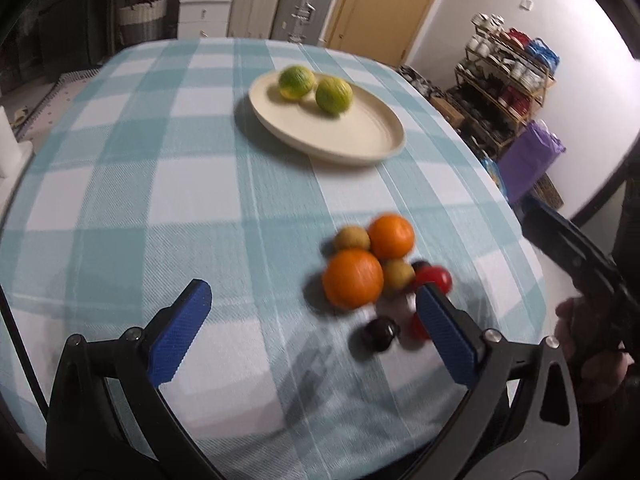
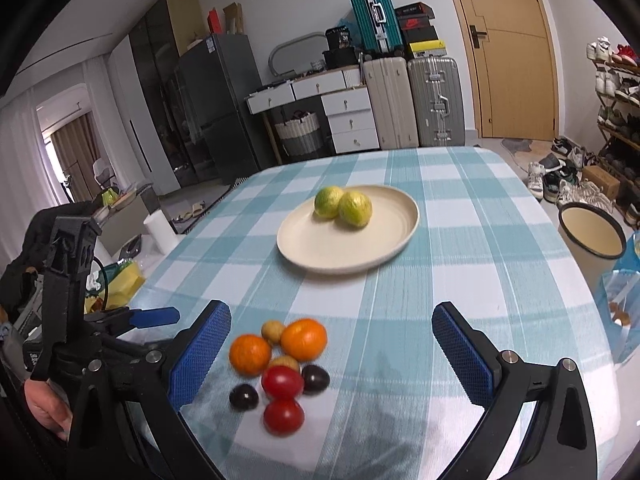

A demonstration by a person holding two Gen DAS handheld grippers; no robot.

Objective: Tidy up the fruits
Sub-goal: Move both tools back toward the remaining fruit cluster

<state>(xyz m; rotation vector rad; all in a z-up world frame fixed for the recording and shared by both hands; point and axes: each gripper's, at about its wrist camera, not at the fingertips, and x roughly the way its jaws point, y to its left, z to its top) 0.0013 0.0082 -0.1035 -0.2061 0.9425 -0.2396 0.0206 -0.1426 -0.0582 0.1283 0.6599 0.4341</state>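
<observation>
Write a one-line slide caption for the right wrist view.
Open right tongs above clustered oranges, tomatoes and dark fruits; two green citrus fruits sit on round cream plate.

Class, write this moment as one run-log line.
plate: two green fruits | pile on cloth: untouched | left gripper: open, empty | right gripper: open, empty

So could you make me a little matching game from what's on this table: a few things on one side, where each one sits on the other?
Things:
1. green fruits
2. oranges
3. red tomatoes
4. left claw

Places or states:
A. nearest edge of the loose pile
B. on the cream plate
C. open, holding nothing
D. far side of the pile, among small brown fruits

Pairs: 1-B, 2-D, 3-A, 4-C
</observation>
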